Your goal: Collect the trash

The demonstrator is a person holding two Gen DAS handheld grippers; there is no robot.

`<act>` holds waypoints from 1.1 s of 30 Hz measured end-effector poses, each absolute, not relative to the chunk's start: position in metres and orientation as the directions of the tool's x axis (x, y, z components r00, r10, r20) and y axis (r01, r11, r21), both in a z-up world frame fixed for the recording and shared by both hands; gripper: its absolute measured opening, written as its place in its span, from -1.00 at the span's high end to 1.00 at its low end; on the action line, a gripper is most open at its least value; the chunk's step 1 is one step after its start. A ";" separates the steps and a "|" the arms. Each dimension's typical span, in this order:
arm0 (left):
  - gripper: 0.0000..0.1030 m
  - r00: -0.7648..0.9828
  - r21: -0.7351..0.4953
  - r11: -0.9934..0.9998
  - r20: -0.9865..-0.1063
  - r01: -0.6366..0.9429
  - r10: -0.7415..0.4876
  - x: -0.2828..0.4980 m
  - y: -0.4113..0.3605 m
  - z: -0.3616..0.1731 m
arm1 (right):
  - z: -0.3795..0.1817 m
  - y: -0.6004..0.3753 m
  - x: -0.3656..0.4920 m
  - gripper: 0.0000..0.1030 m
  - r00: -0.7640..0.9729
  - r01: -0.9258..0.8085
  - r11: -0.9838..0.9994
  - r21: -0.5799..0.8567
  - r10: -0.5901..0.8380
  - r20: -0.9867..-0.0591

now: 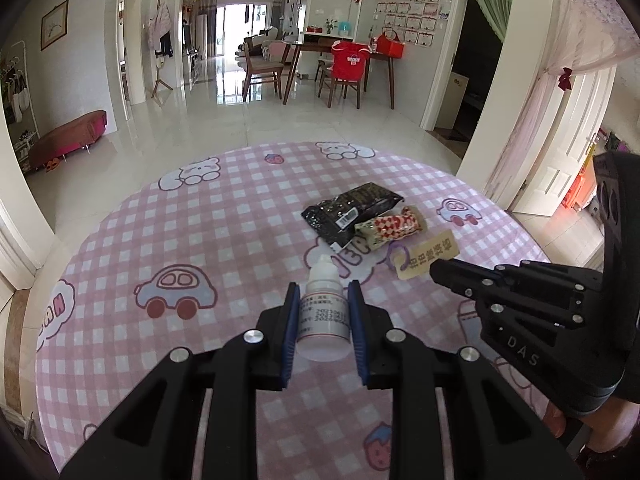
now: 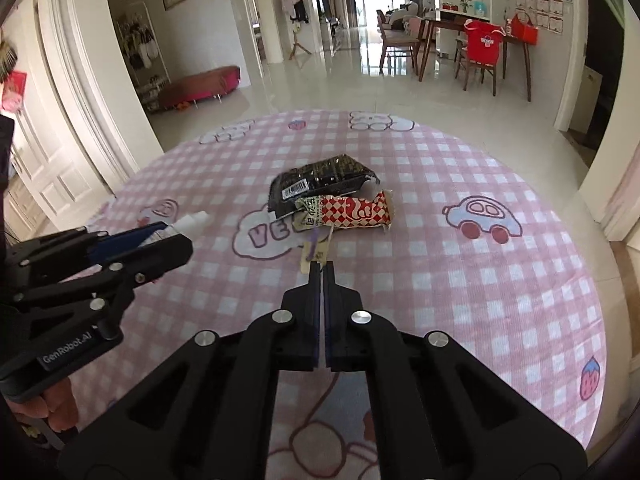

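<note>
Round table [image 1: 192,240] under pink checked cloth with car and bear prints. Trash near centre, 4 items.

Left hand-held gripper [image 1: 324,294]: narrow, blue pads [image 1: 292,320] pressed on both sides of small white dropper bottle [image 1: 323,312]. Bottle upright between pads, printed label facing camera, cap toward table centre. Seen from right wrist view: same bottle's white tip [image 2: 196,218] poking out past left fingers, at left edge of table. Cannot tell whether bottle base touches cloth.

Right hand-held gripper [image 2: 321,266]: jaws closed together, no gap visible. Tips pinching near edge of thin tan paper tag [image 2: 314,252] with purple string loop. In left wrist view, tag [image 1: 428,254] flat on cloth, dark printed characters on it, right gripper tips [image 1: 436,270] at its near corner.

Black snack wrapper [image 2: 320,184]: lies beyond tag, barcode sticker up, torn at 1 end. Red-and-white checked wrapper [image 2: 352,212]: just beside black wrapper, its left end overlapping it, between black wrapper and tag. Both loose on cloth, not touched by either gripper.

Background: tiled floor, dining chairs, red bag on chair back.
</note>
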State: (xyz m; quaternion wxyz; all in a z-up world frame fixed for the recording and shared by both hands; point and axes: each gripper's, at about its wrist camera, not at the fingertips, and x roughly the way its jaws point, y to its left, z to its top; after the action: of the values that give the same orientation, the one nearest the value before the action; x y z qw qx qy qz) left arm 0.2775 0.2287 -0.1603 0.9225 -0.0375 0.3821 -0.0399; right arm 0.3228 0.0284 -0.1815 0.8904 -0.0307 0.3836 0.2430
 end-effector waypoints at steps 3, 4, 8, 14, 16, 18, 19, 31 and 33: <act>0.54 0.710 -0.104 0.993 -0.695 0.054 -0.111 0.273 0.221 -0.153 | -0.174 0.019 0.314 0.98 0.597 -0.451 0.879 0.155 0.426 -0.680; 0.54 0.713 -0.099 0.993 -0.692 0.061 -0.113 0.271 0.217 -0.150 | -0.171 0.015 0.311 0.98 0.604 -0.448 0.880 0.156 0.427 -0.673; 0.54 0.723 -0.095 0.991 -0.678 0.094 -0.133 0.261 0.199 -0.139 | -0.158 -0.007 0.293 0.98 0.622 -0.436 0.881 0.184 0.443 -0.645; 0.54 0.733 -0.094 0.991 -0.666 0.096 -0.135 0.248 0.181 -0.131 | -0.157 -0.035 0.280 0.95 0.578 -0.416 0.870 0.266 0.478 -0.661; 0.54 0.733 -0.095 0.992 -0.669 0.085 -0.127 0.247 0.182 -0.133 | -0.161 -0.034 0.281 0.82 0.578 -0.396 0.888 0.233 0.438 -0.689; 0.54 0.730 -0.094 0.993 -0.673 0.074 -0.118 0.246 0.184 -0.137 | -0.164 -0.031 0.280 -0.35 0.589 -0.393 0.893 0.222 0.429 -0.685; 0.54 0.728 -0.092 0.993 -0.677 0.068 -0.112 0.246 0.186 -0.139 | -0.165 -0.028 0.279 -0.37 0.610 -0.392 0.898 0.201 0.417 -0.674; 0.54 0.708 -0.095 0.995 -0.704 -0.018 -0.055 0.264 0.225 -0.162 | -0.186 0.037 0.316 -0.22 0.590 -0.476 0.879 0.013 0.330 -0.737; 0.54 0.705 -0.097 0.995 -0.707 -0.018 -0.056 0.267 0.227 -0.165 | -0.191 0.042 0.323 0.01 0.574 -0.486 0.874 0.001 0.321 -0.753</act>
State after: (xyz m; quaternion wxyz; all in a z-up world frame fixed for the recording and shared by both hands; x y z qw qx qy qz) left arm 0.2673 0.2271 -0.1648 0.9220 -0.0483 0.3841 -0.0103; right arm 0.3231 0.0424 -0.1914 0.8811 -0.1033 0.4007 0.2289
